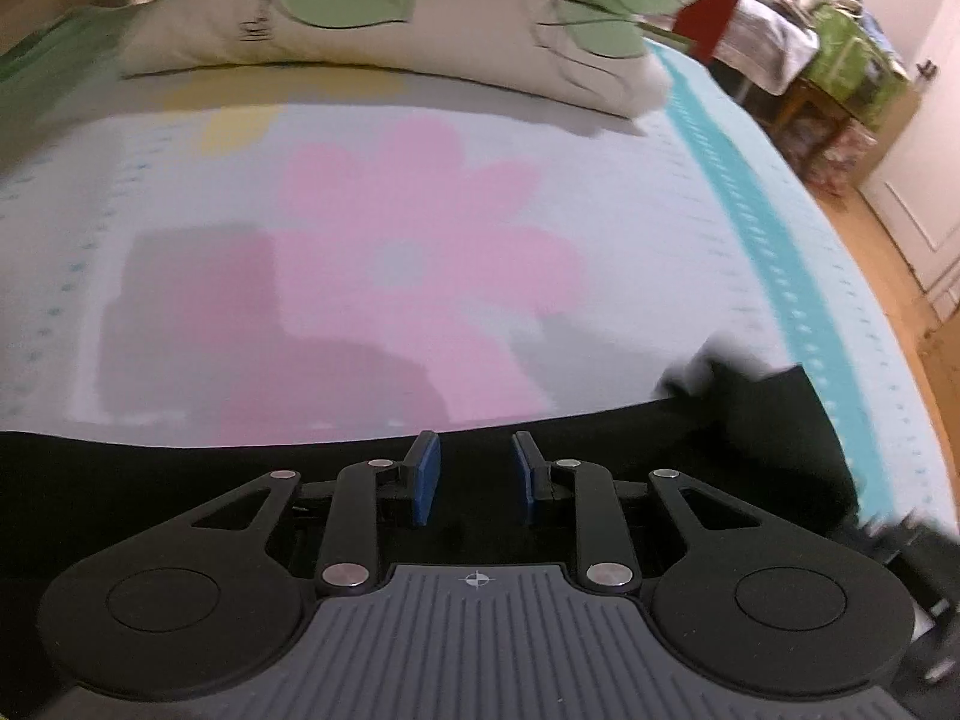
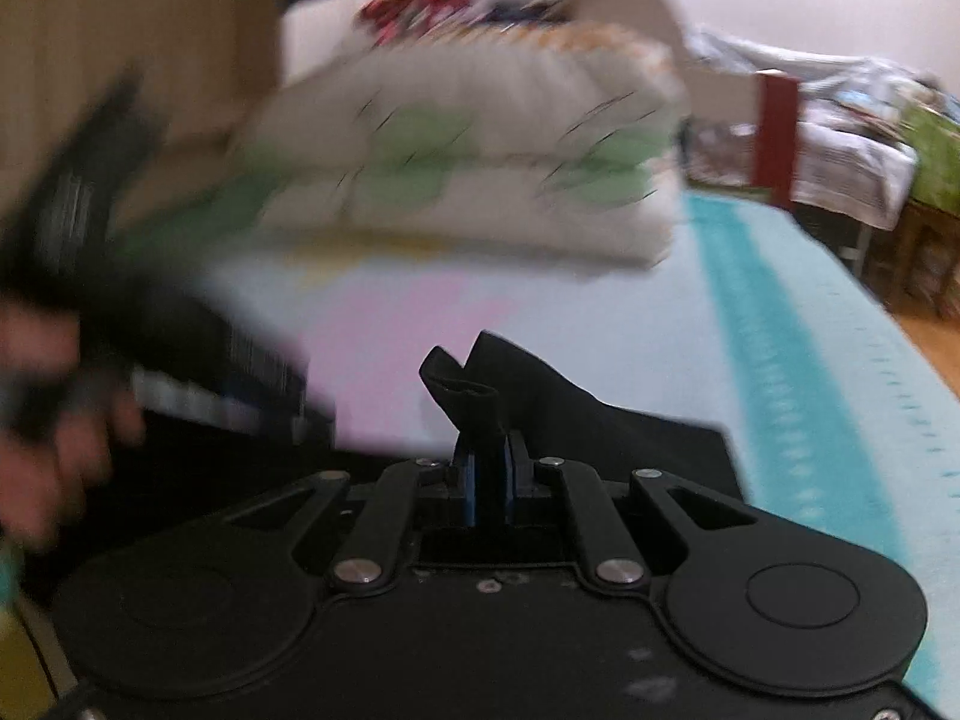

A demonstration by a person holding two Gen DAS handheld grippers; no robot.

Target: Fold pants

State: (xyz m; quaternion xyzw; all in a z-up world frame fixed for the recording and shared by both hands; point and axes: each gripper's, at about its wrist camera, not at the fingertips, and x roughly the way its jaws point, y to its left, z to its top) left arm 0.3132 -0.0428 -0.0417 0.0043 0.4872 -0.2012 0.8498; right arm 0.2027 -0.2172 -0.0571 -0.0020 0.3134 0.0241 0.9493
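Note:
The black pants (image 1: 150, 474) lie across the near part of the bed, their far edge running left to right. My left gripper (image 1: 474, 477) is open and empty, its blue pads (image 1: 427, 480) just above the pants' far edge. My right gripper (image 2: 489, 480) is shut on a bunched fold of the black pants (image 2: 480, 402) and lifts it a little off the bed; the rest of the cloth (image 2: 630, 438) hangs and spreads to the right. The left gripper and the hand holding it (image 2: 90, 360) show blurred at the left of the right wrist view.
The bed sheet (image 1: 420, 240) is pale with a big pink flower and a teal stripe (image 1: 774, 276) near its right edge. Two stacked pillows (image 1: 360, 30) lie at the far end. Wooden floor (image 1: 900, 276) and cluttered furniture (image 1: 828, 42) lie to the right.

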